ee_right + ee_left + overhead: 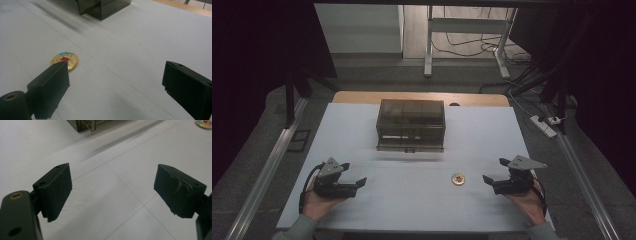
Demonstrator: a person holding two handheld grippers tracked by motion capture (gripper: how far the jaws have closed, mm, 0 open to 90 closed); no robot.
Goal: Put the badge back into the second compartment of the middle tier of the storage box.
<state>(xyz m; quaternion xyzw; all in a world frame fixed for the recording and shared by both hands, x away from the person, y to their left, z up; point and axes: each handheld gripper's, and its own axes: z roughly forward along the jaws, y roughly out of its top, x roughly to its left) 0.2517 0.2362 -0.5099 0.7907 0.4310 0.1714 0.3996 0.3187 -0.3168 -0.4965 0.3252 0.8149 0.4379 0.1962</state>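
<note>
Across the middle of the high view spreads the white table cover [412, 195], faintly creased into squares, lying on a wooden tabletop [422, 97] whose edge shows at the far side. Beyond it, in the upper part of the frame, the room is a grey floor with a metal desk frame [464, 35], loose cables and a power strip [543, 126]; dark curtains close off both sides.

Next in size, a smoky translucent plastic box [411, 124] stands at the upper centre of the cover, its bottom drawer seemingly pulled slightly out toward the person.

At lower left, the left gripper [354, 173] rests on the cover with jaws wide apart and nothing between them. At lower right, the right gripper [494, 170] is likewise spread open and empty, pointing inward.

Smallest is the round badge [458, 178], yellow with a red mark in the middle, lying flat on the cover at lower centre-right, near the right gripper's tips and apart from them; in the right gripper view it sits just past the left jaw [64, 60].

It looks light, stiff and thin, probably glossy and slippery, so it will likely slide rather than lift if pushed. A hold would best be taken across its rim, jaws lowered to the cover on opposite edges.
</note>
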